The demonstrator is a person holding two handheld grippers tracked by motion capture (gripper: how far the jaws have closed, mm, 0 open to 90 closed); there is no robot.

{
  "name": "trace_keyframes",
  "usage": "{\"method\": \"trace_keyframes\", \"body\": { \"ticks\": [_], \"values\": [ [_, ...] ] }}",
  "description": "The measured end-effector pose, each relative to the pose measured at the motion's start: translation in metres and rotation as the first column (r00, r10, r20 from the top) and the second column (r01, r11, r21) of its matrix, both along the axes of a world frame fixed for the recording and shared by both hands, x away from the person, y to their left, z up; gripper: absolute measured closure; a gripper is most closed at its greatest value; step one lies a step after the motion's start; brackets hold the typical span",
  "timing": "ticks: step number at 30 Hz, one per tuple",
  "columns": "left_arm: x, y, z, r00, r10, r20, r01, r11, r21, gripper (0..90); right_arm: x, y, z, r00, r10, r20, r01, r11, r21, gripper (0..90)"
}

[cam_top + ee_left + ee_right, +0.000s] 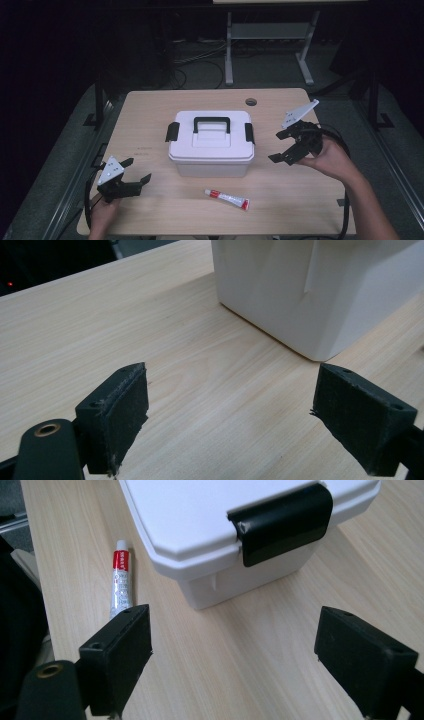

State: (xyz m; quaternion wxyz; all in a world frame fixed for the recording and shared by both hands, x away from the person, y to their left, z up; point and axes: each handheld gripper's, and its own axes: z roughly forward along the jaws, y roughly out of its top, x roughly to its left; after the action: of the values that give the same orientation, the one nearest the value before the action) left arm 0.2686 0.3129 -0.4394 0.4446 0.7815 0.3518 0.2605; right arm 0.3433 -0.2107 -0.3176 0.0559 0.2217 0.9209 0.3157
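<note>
White plastic box [211, 145] mid-counter [150, 107], lid shut (black handle, two glossy black latches [282, 522]), red-and-white tube [227, 199] lying just in front, left gripper [134, 171] jaws spread wide over pale woodgrain, right gripper [281, 146] jaws likewise parted, facing box's latch side

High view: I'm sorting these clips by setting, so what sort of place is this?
Probably a lab or recording workroom, not a home: a bare light wooden table stands in a dark room, loose black cables trail over the grey floor behind it, and a grey metal-legged bench frame stands beyond.
</note>
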Motion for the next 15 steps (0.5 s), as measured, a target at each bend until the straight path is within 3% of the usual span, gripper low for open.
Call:
{"method": "trace_keyframes", "body": {
  "ticks": [15],
  "values": [
    [0.000,0.000,0.000,1.0000,-0.002,-0.003,0.002,0.9999,0.012,13.8,0.019,0.022,0.015,0.9984,0.053,-0.016,-0.054,0.998,-0.041,14.5]
  ]
}}
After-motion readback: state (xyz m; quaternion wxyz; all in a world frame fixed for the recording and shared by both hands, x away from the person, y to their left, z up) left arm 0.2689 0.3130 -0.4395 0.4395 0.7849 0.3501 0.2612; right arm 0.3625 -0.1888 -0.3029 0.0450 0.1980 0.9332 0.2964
